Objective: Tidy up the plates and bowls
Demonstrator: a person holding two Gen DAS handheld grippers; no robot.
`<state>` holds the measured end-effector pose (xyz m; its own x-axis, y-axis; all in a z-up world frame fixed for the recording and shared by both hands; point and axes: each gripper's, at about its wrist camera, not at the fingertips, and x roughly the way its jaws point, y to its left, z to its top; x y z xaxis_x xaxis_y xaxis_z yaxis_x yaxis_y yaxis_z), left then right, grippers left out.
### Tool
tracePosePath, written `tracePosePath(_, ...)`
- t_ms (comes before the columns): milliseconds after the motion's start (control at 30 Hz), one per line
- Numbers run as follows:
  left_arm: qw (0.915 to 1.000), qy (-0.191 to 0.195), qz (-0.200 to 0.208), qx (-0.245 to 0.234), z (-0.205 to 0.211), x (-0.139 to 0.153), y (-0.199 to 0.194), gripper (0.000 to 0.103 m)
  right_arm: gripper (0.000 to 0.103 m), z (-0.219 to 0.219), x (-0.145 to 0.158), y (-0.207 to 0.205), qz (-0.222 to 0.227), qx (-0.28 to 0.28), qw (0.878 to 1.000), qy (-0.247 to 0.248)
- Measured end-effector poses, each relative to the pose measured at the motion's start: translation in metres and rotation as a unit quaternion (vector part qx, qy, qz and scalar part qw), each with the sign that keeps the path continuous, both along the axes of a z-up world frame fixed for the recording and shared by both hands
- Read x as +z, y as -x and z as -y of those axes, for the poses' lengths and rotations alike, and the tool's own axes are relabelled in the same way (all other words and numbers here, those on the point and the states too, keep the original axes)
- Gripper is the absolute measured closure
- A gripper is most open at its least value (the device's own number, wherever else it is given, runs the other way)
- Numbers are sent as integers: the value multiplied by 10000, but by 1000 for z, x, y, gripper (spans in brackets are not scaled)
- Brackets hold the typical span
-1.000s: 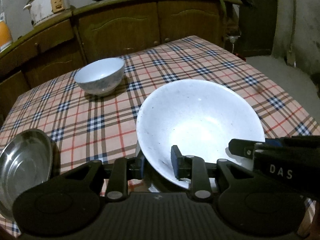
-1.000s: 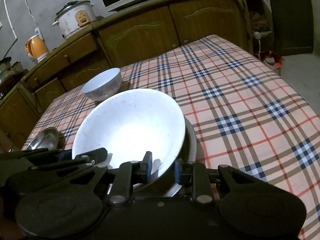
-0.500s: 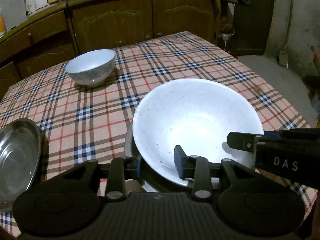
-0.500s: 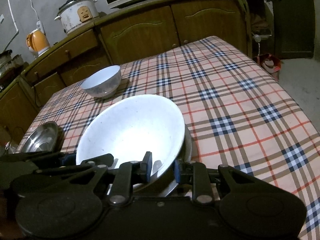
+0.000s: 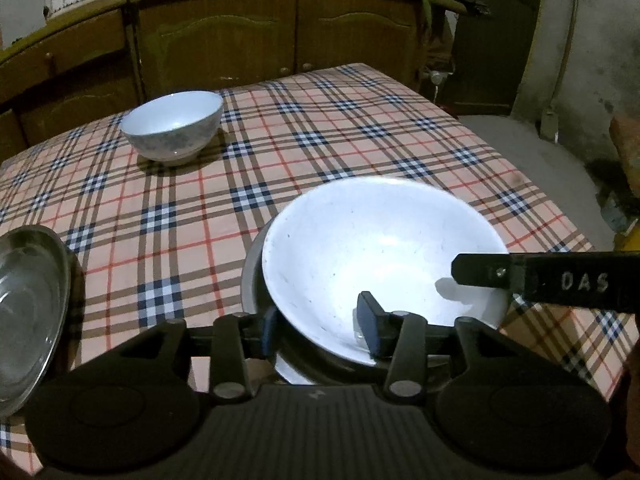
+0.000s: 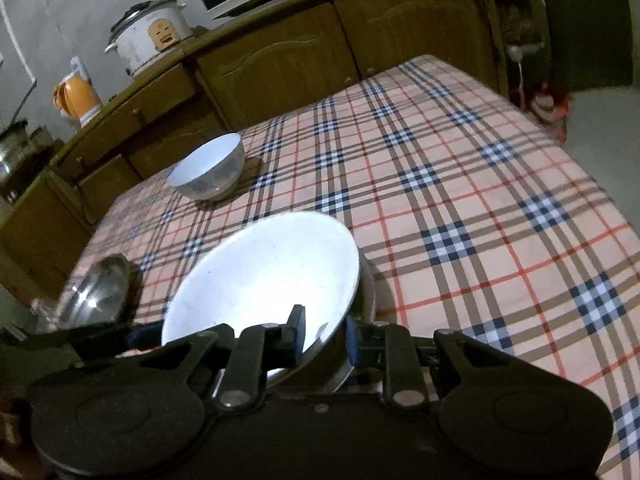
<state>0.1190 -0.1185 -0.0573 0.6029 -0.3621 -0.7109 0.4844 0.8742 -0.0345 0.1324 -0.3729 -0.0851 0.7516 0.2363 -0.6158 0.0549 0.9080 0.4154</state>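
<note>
A large white bowl (image 5: 380, 248) (image 6: 260, 276) rests tilted in a steel dish (image 5: 251, 276) (image 6: 366, 288) on the plaid tablecloth. My left gripper (image 5: 320, 332) straddles the bowl's near rim. Its jaws are opening, and both pads stand clear of the wall between them. My right gripper (image 6: 325, 336) is closing on the bowl's right rim, one pad inside and one outside. Its finger (image 5: 480, 270) reaches in from the right in the left wrist view. A small white bowl (image 5: 174, 128) (image 6: 208, 172) stands further back.
A steel plate (image 5: 28, 312) (image 6: 96, 292) lies at the table's near left edge. Wooden cabinets line the back, carrying a rice cooker (image 6: 150, 36) and an orange kettle (image 6: 76, 98). The tablecloth (image 6: 480, 200) runs bare to the right, then drops to the floor.
My left gripper's jaws have spread apart and let go of the white bowl's rim. The bowl has sunk lower into the steel dish. The right gripper keeps its hold on the rim.
</note>
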Motion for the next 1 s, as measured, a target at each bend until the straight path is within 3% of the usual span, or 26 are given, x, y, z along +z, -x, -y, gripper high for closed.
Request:
tracePosePath(233,9997,-186,121,-34,1,-1,3,55,77,2,5,1,22,-61,9993,360)
tracePosePath(467,9998,-109,151,49,-5,4,2,54,73,-8,6,3,50,14,9973,738)
tracePosePath(500,9997,-115,178,90,-7,6,3,48,71,-8,7,3,66,-3,9970,775)
tracePosePath(533,9994,-186,247,185,-9,7,4,35,68,-7,8,3,83,-22,9967,812)
tracePosePath(600,9987,-226,328,318,-14,10,3,28,66,-5,10,3,109,-45,9966,820)
tracePosePath(833,9970,-110,326,695,-29,20,-6,28,64,-8,15,4,257,-29,9965,791)
tracePosePath(933,9960,-39,328,832,-33,24,-10,28,51,-12,22,4,386,-4,9959,814)
tracePosePath(1000,9953,-56,362,894,-34,27,-13,28,36,-15,26,3,465,-23,9952,857)
